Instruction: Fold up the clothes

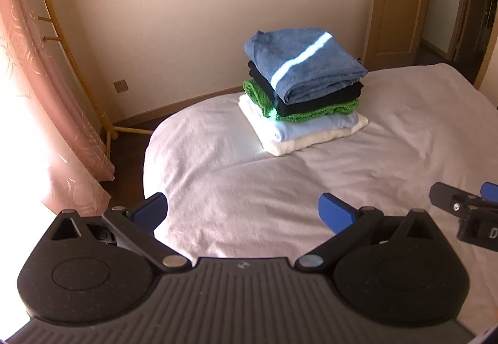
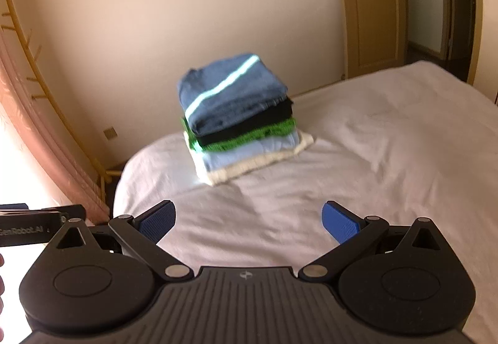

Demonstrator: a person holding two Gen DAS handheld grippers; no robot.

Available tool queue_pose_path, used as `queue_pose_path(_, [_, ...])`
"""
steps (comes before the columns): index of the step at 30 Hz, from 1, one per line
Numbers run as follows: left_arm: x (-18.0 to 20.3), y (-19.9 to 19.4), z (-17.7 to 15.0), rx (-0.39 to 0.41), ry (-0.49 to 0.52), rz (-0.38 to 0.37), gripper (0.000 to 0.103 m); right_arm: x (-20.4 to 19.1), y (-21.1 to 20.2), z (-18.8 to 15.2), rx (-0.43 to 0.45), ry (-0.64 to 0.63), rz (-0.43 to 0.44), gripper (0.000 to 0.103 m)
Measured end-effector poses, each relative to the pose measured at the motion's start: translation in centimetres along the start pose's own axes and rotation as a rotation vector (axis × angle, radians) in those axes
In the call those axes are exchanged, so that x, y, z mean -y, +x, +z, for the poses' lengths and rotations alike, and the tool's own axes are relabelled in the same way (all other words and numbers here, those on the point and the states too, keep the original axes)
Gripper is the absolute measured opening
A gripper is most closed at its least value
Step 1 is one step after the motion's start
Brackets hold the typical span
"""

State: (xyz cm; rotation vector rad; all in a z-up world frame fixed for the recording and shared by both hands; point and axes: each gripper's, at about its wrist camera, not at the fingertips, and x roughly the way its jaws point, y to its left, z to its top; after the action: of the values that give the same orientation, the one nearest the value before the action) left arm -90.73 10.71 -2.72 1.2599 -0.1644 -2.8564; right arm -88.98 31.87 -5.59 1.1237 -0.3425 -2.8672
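Note:
A stack of folded clothes (image 1: 302, 92) sits on the white bed (image 1: 280, 182) near its far corner; it also shows in the right wrist view (image 2: 239, 120). A blue garment with a pale stripe (image 1: 305, 64) lies on top, over black, green, light blue and cream pieces. My left gripper (image 1: 242, 213) is open and empty, held above the sheet well short of the stack. My right gripper (image 2: 249, 222) is open and empty too, above the sheet; part of it shows at the right edge of the left wrist view (image 1: 467, 210).
Pink curtains (image 1: 37, 95) and a wooden coat rack (image 1: 62, 42) stand at the left by the wall. A wooden door (image 1: 398, 2) is at the back right. The left gripper's body shows at the left edge of the right wrist view (image 2: 31, 225).

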Motion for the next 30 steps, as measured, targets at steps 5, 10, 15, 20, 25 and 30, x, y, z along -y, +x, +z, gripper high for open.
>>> queue_pose_path(5, [1.2,2.1,-0.2,-0.021,-0.012,0.024,0.102,1.3,2.8,-0.2,-0.054,-0.019,0.015,0.103])
queue_pose_path(10, [1.5,4.0,0.3,-0.038,-0.023,0.051,0.102,1.4,4.5,0.2,-0.073,-0.058,0.025,0.103])
queue_pose_path(15, [1.6,5.7,0.9,-0.053,-0.038,0.075,0.102,1.5,5.8,1.3,-0.081,-0.062,0.042,0.103])
queue_pose_path(20, [1.6,7.3,1.5,-0.068,-0.052,0.089,0.102,1.5,7.2,2.2,-0.093,-0.075,0.054,0.103])
queue_pose_path(25, [1.7,9.0,2.0,-0.074,-0.04,0.098,0.102,1.5,8.8,2.5,-0.118,-0.082,0.051,0.103])
queue_pose_path(30, [2.1,10.7,2.4,-0.083,-0.023,0.096,0.102,1.4,10.3,2.7,-0.143,-0.089,0.047,0.103])
